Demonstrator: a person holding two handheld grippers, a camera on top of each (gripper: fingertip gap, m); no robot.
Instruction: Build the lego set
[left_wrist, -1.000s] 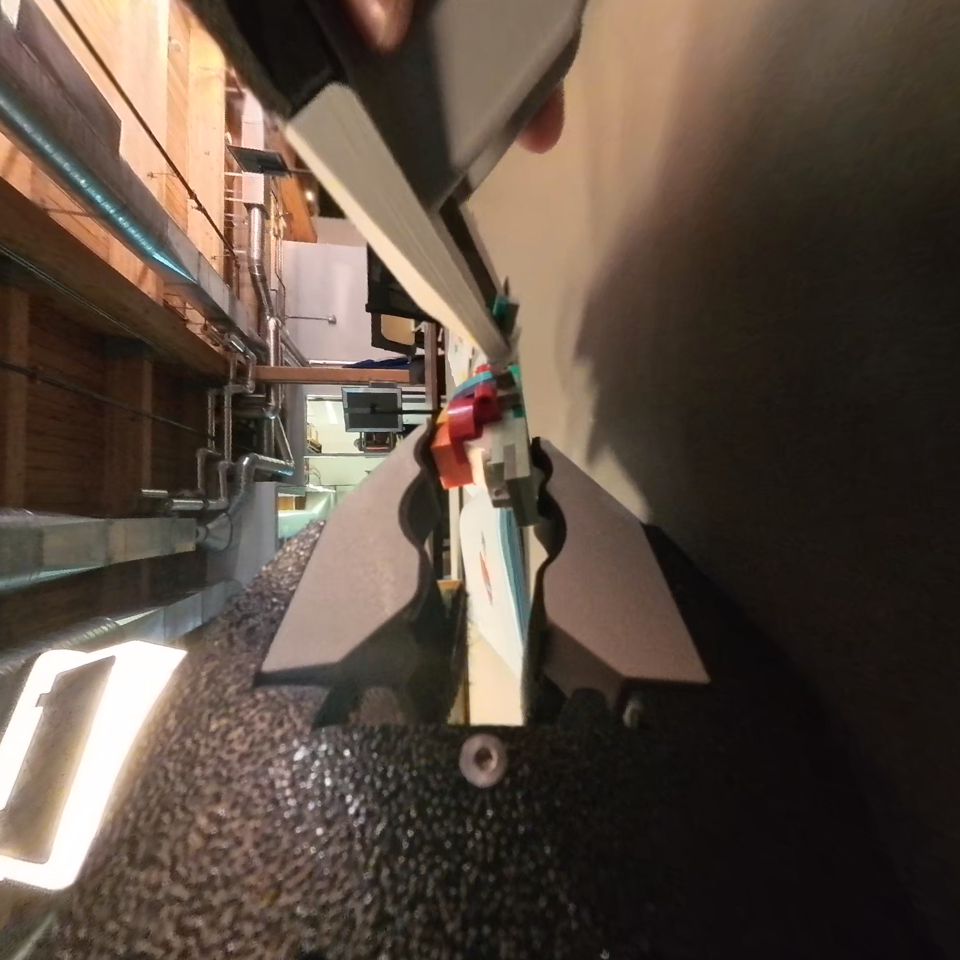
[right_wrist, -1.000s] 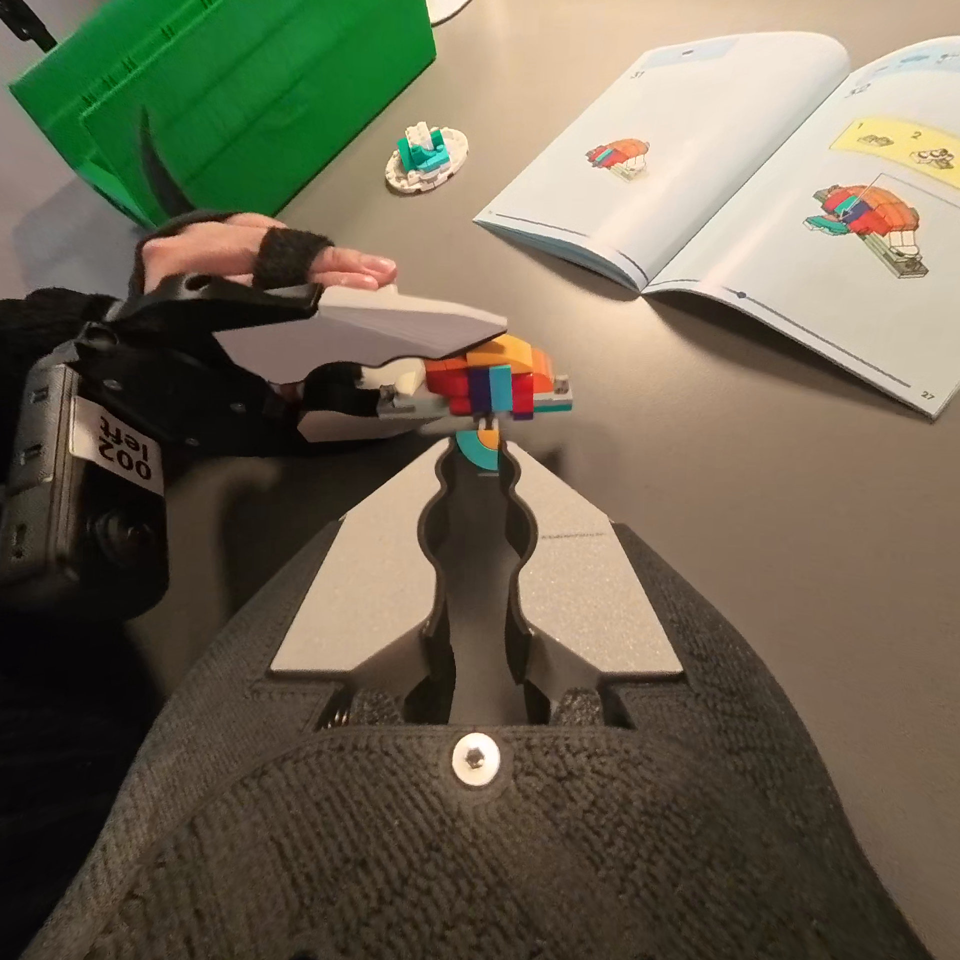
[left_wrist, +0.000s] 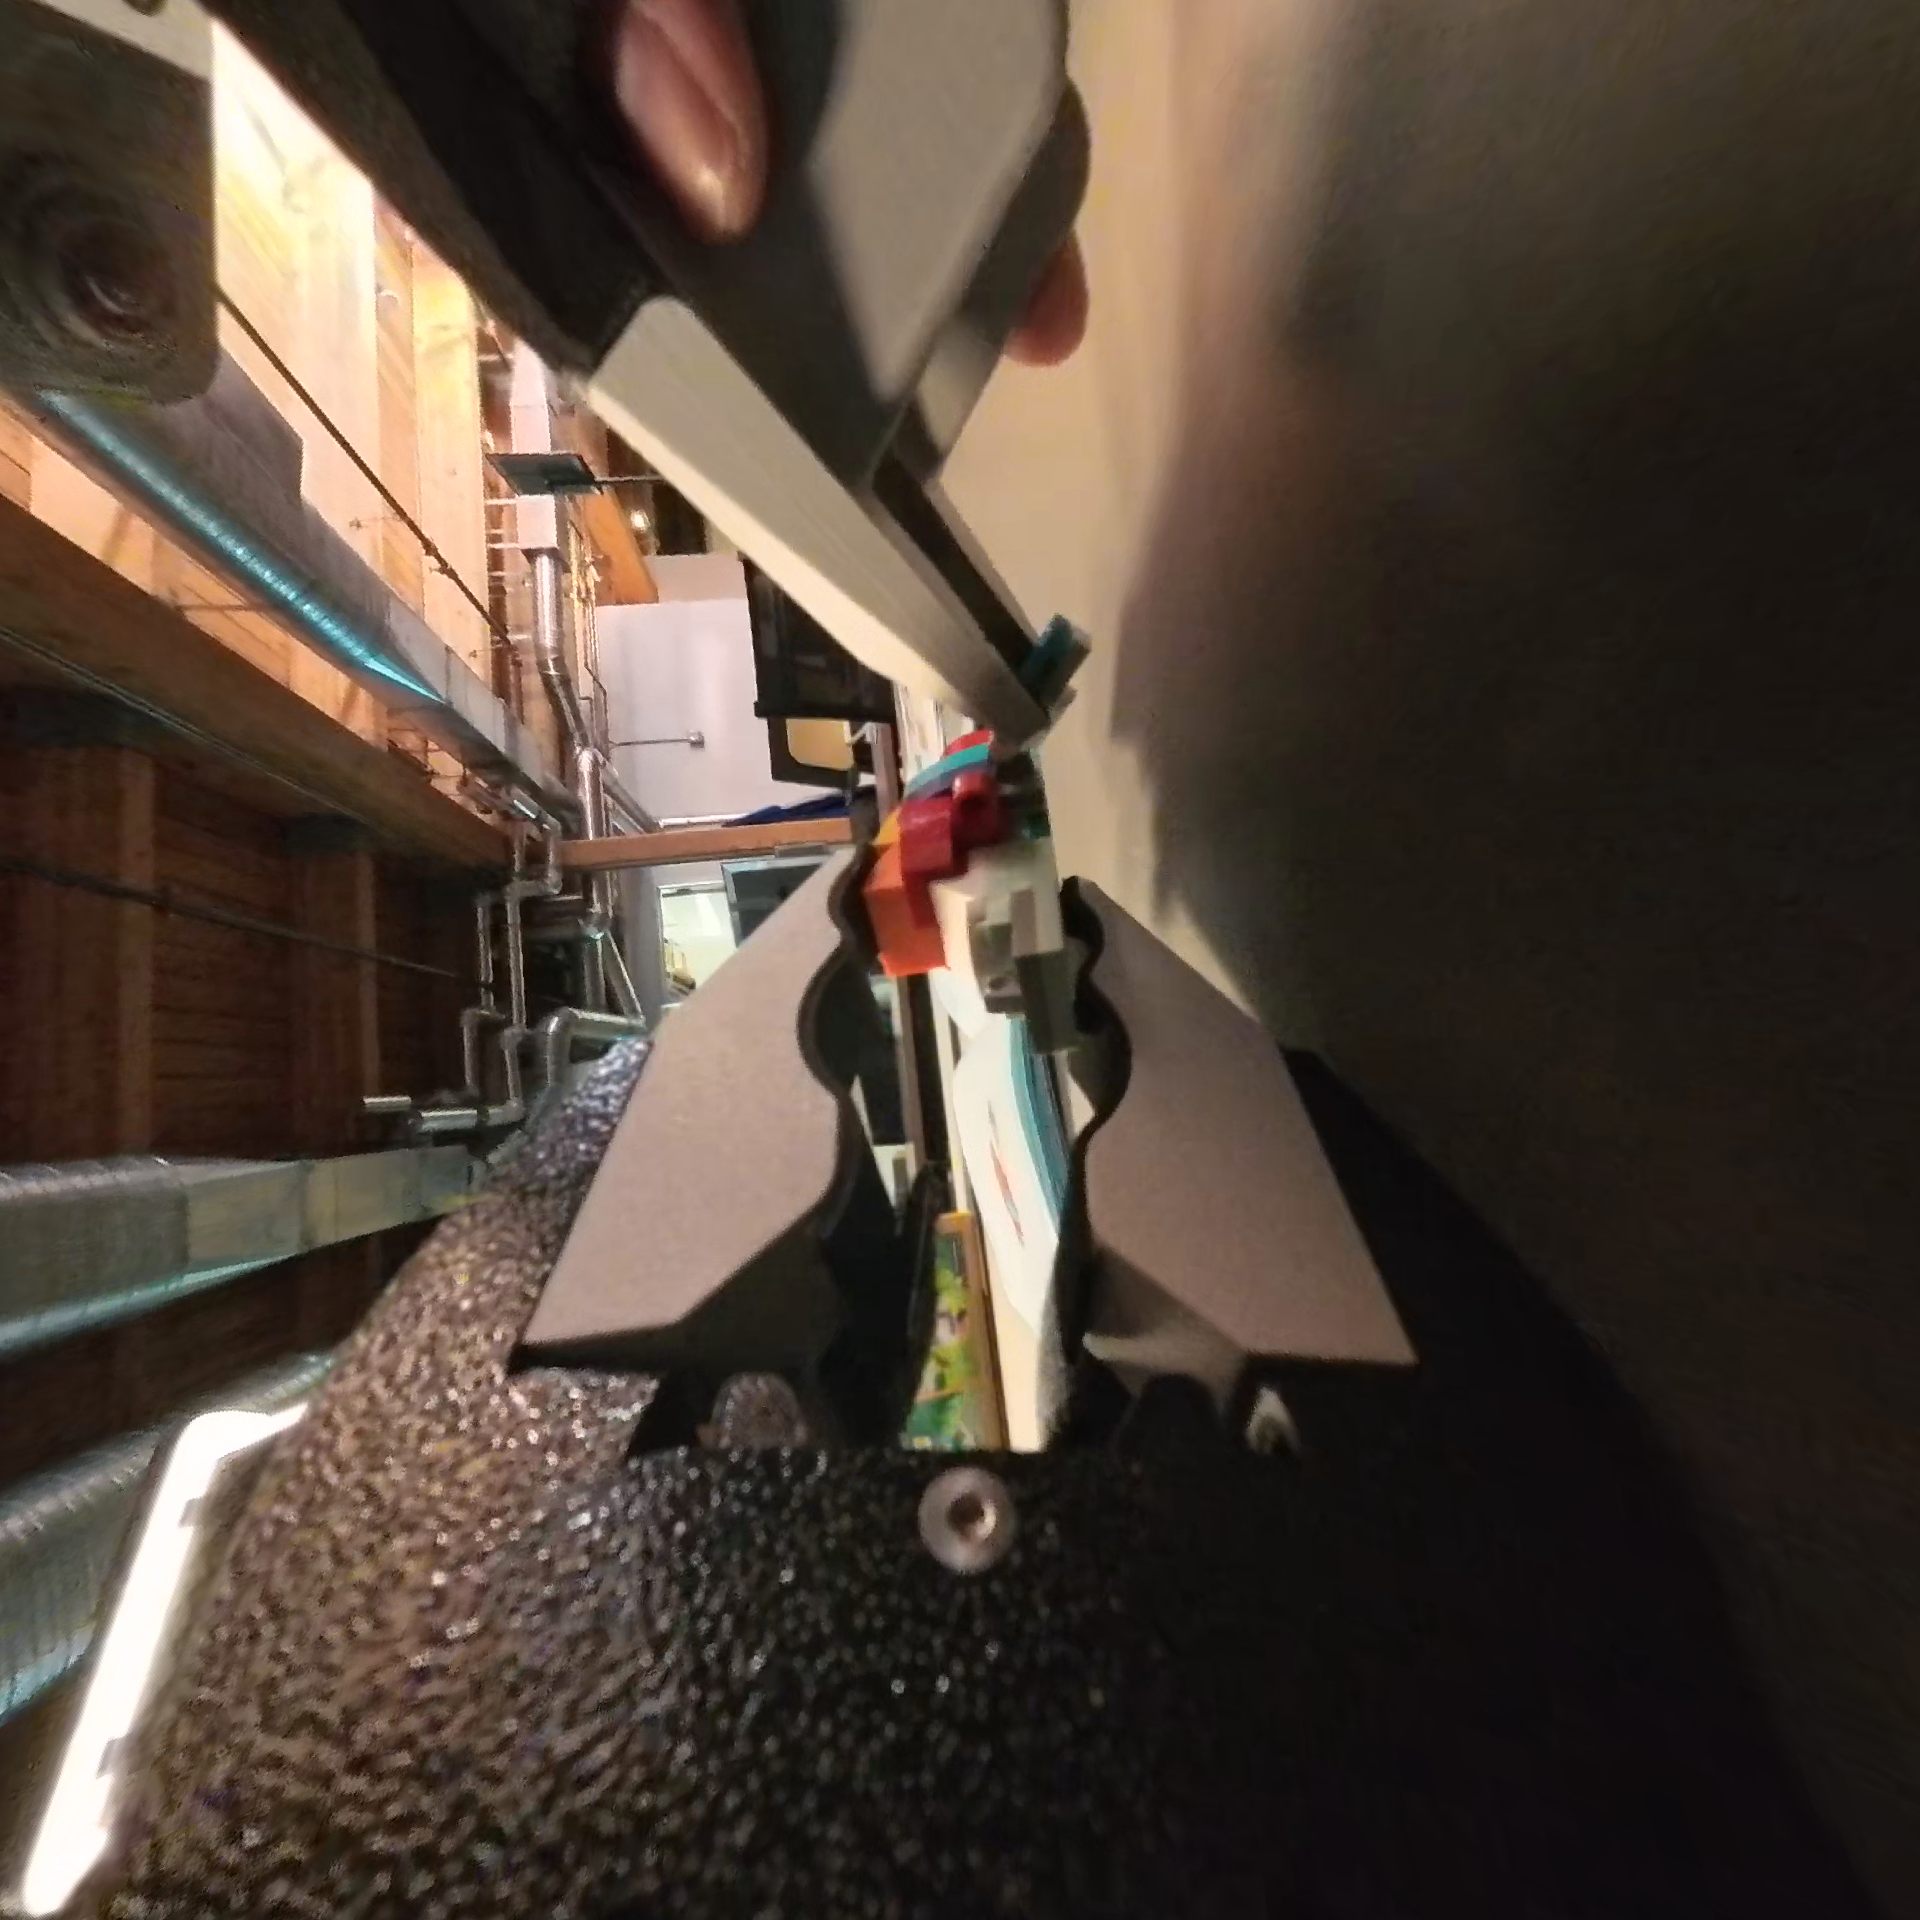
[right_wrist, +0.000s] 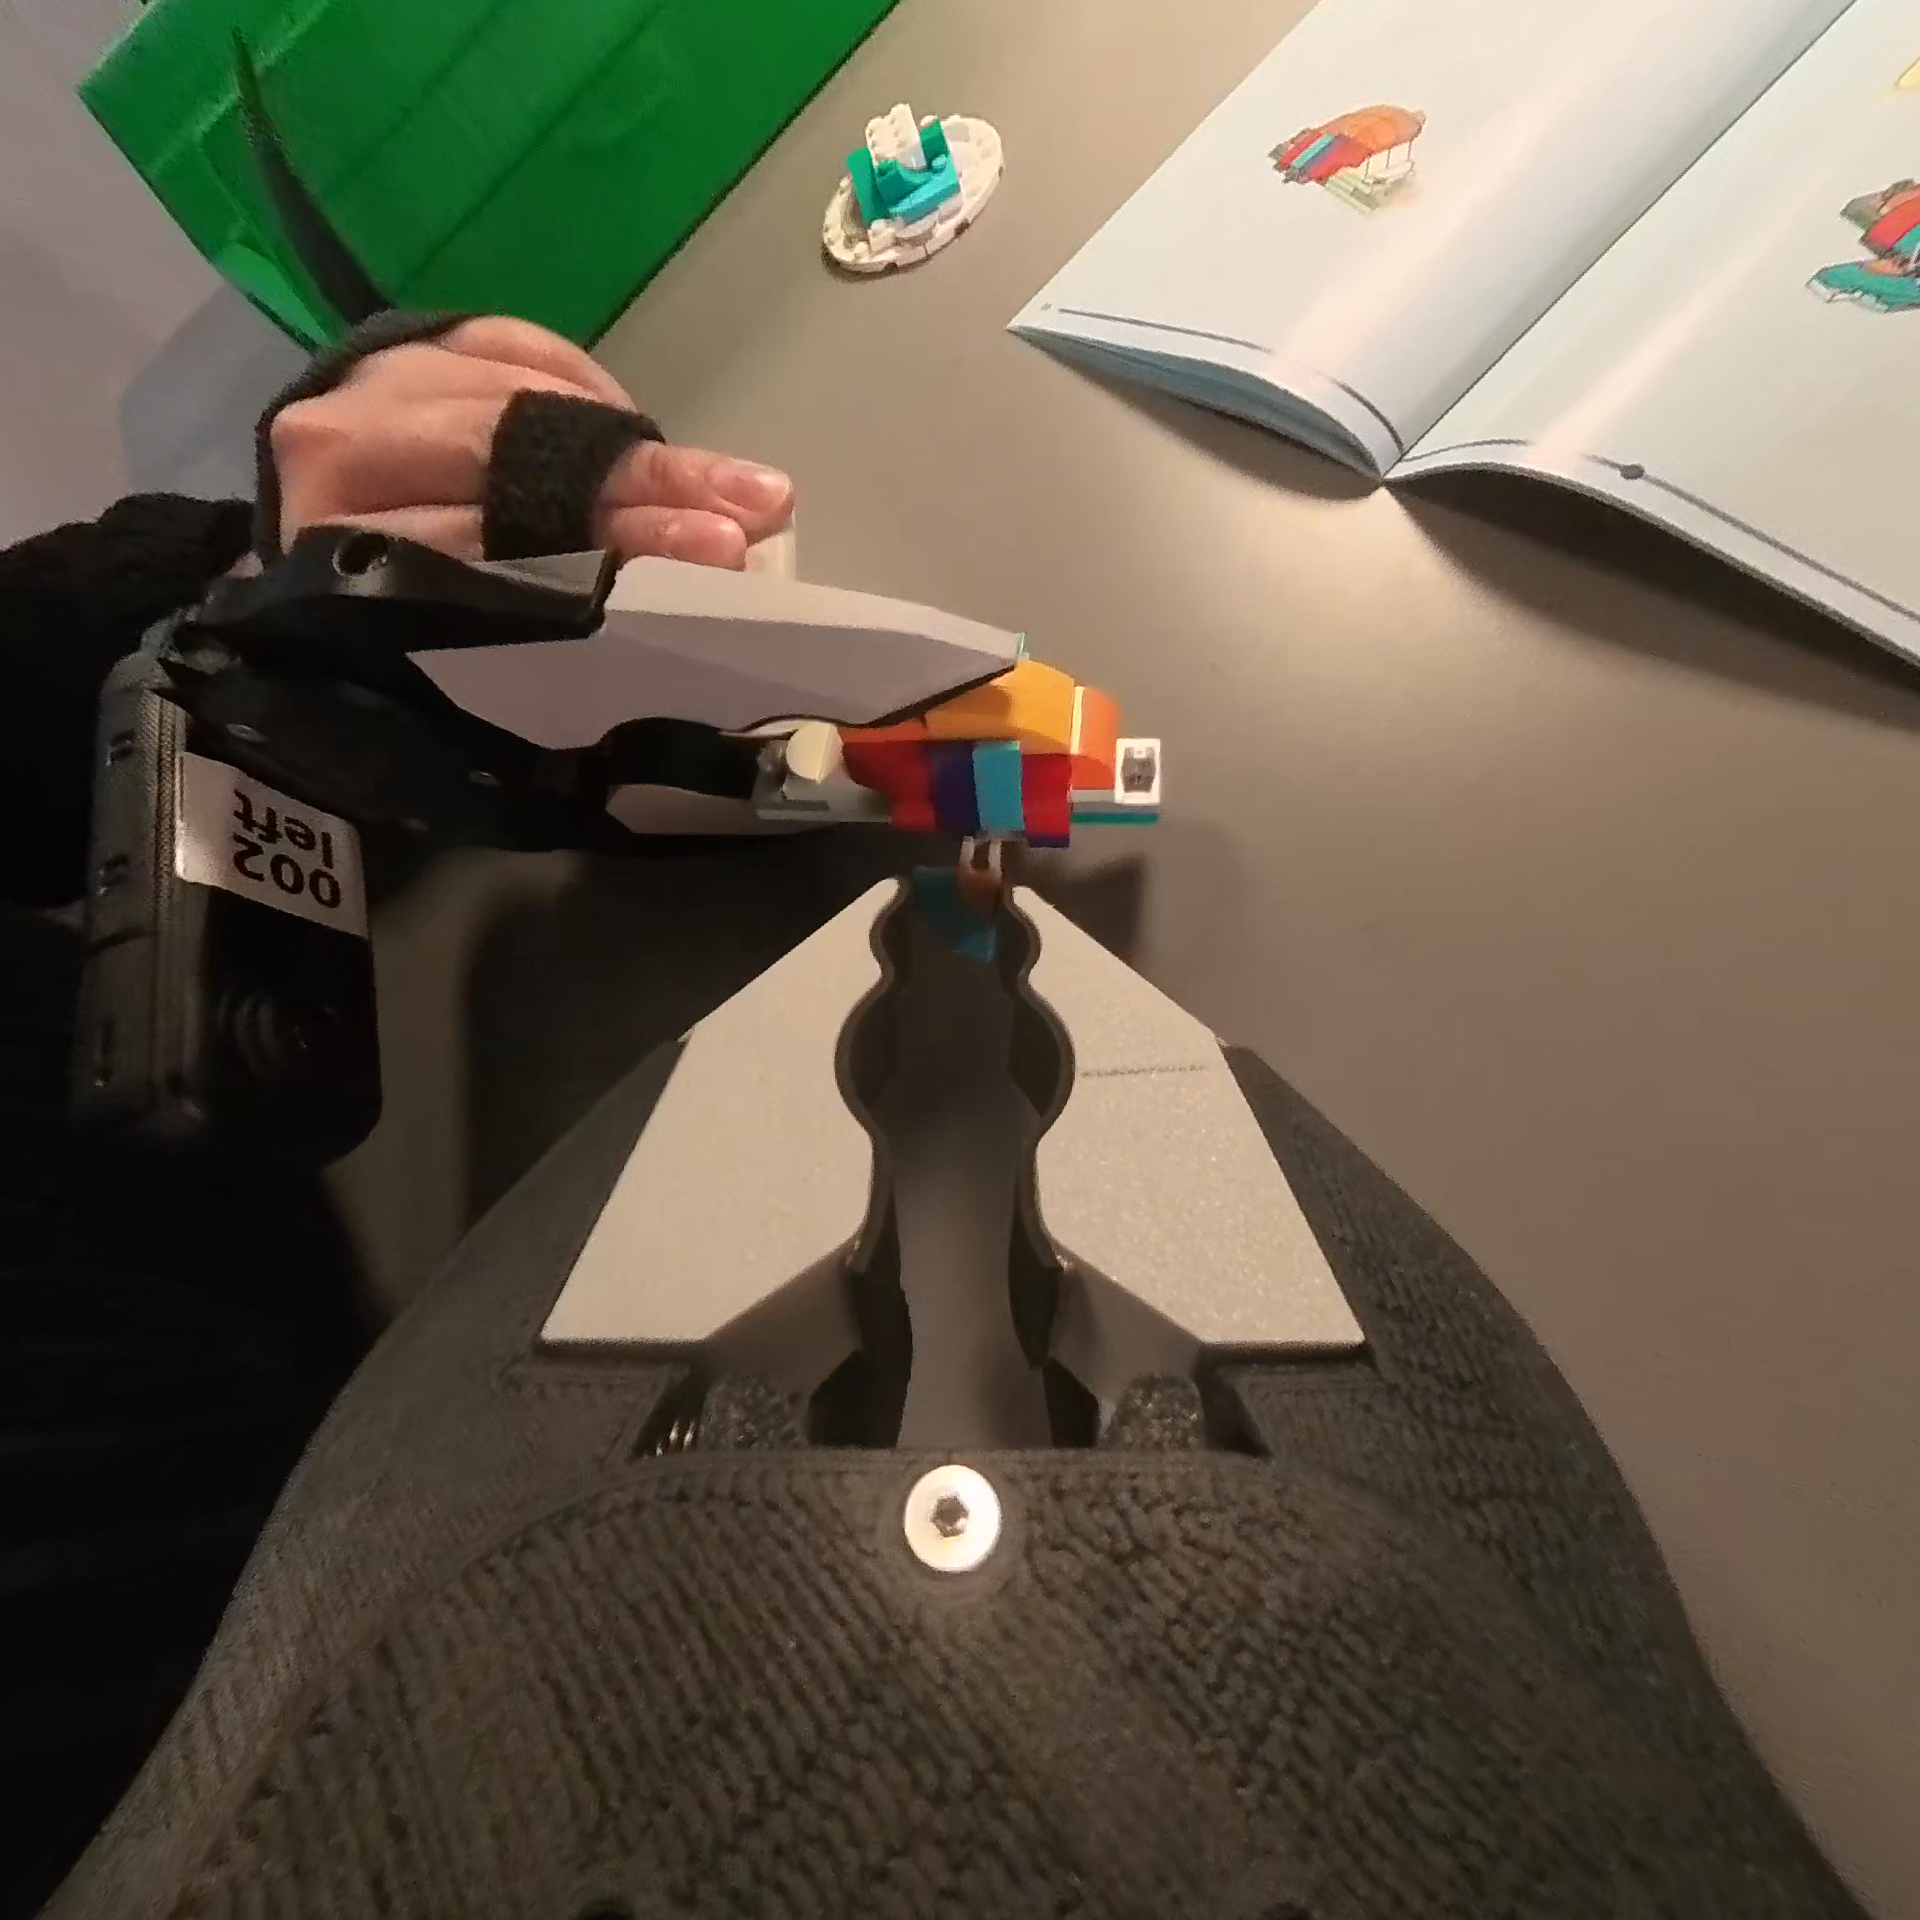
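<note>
Your left wrist view is rolled on its side: the table (left_wrist: 1455, 520) stands as a wall on the right, and ceiling pipes (left_wrist: 312, 623) run up the left. It looks along its own fingers (left_wrist: 707, 1122) at the model (left_wrist: 966, 894) held close at their tips, with your right gripper (left_wrist: 1023, 717) coming in from the top. Your right wrist view looks down over the table (right_wrist: 1455, 935) from just above, upright, facing the same model (right_wrist: 997, 758) from the side, very near. Both views share the model, and the booklet (right_wrist: 1558, 260); a pale strip behind the left fingers is probably that booklet, though it is too blurred to be sure.
</note>
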